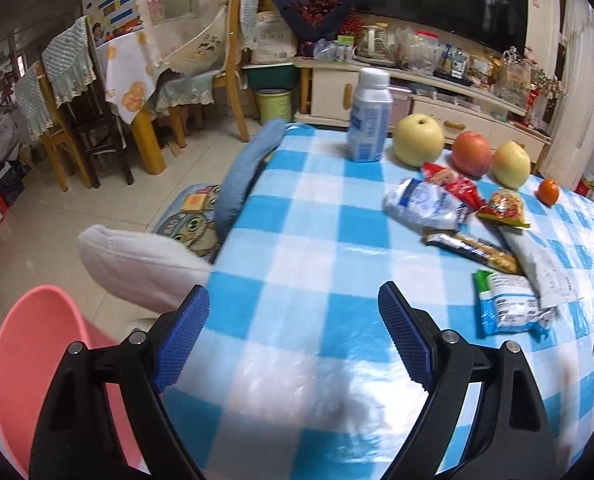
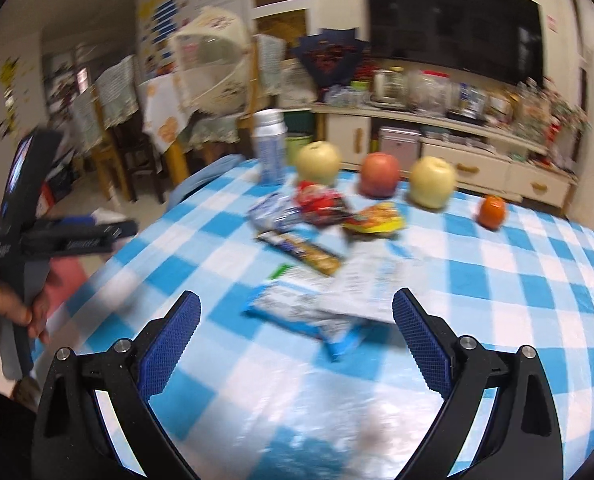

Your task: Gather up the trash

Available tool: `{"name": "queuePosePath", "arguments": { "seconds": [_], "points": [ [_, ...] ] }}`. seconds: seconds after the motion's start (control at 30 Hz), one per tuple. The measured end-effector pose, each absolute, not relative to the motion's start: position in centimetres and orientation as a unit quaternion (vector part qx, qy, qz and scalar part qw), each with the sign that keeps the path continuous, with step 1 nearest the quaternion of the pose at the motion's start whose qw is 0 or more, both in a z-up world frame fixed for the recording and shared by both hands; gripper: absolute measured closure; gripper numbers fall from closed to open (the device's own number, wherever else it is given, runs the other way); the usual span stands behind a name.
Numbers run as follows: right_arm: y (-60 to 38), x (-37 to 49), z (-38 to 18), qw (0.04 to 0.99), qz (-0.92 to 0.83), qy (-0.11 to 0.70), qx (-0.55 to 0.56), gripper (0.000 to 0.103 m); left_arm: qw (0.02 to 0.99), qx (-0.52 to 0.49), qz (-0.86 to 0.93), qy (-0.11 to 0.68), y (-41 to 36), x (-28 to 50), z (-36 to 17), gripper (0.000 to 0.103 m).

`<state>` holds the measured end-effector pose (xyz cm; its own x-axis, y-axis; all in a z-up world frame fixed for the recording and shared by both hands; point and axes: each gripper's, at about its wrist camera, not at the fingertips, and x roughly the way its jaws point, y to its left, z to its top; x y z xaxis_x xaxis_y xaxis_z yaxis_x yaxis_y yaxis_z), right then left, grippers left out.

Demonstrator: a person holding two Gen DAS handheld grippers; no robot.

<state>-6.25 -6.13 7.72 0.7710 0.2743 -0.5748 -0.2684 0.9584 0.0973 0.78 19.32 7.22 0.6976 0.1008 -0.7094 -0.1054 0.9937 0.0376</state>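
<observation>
Several snack wrappers lie on the blue-checked tablecloth [image 1: 305, 240]: a white-blue wrapper [image 1: 509, 308], a grey-white pouch [image 1: 537, 264], a brown bar wrapper [image 1: 473, 248], a white bag [image 1: 421, 202], a red wrapper [image 1: 453, 184] and a yellow-red one [image 1: 505, 206]. My left gripper [image 1: 293, 336] is open and empty over the table's left part, wrappers to its right. A pink bin [image 1: 29, 364] stands low at the left. My right gripper [image 2: 297, 340] is open and empty, just short of the white-blue wrapper [image 2: 309, 316]. The left gripper also shows in the right wrist view [image 2: 113, 234].
A white bottle [image 1: 369, 116], two yellow pears [image 1: 419, 140], a red apple [image 1: 471, 153] and an orange [image 1: 548, 191] stand along the far table edge. A chair with cushions [image 1: 233, 184] sits at the table's left. Dining chairs and a TV cabinet stand behind.
</observation>
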Motion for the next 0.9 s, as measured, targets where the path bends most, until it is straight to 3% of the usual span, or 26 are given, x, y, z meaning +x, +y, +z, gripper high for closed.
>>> {"name": "queuePosePath", "arguments": {
  "seconds": [0.33,0.6,0.77,0.9],
  "points": [
    [-15.4,-2.7,7.3,0.925,0.068,0.353,0.119,0.007,0.928,-0.024,-0.018,0.371,12.5,5.7,8.1,0.016],
    [-18.0,-1.7,6.4,0.913,0.056,0.377,0.142,0.007,0.912,-0.048,-0.032,0.406,6.4,16.0,6.7,0.017],
    [-18.7,-1.4,6.2,0.911,0.053,0.38,0.152,0.007,0.896,-0.09,-0.003,0.436,5.6,20.7,4.7,0.033],
    [-18.8,-1.2,6.2,0.905,0.058,0.389,0.161,0.007,0.885,-0.063,0.025,0.461,4.7,23.1,3.0,0.046]
  ]
}}
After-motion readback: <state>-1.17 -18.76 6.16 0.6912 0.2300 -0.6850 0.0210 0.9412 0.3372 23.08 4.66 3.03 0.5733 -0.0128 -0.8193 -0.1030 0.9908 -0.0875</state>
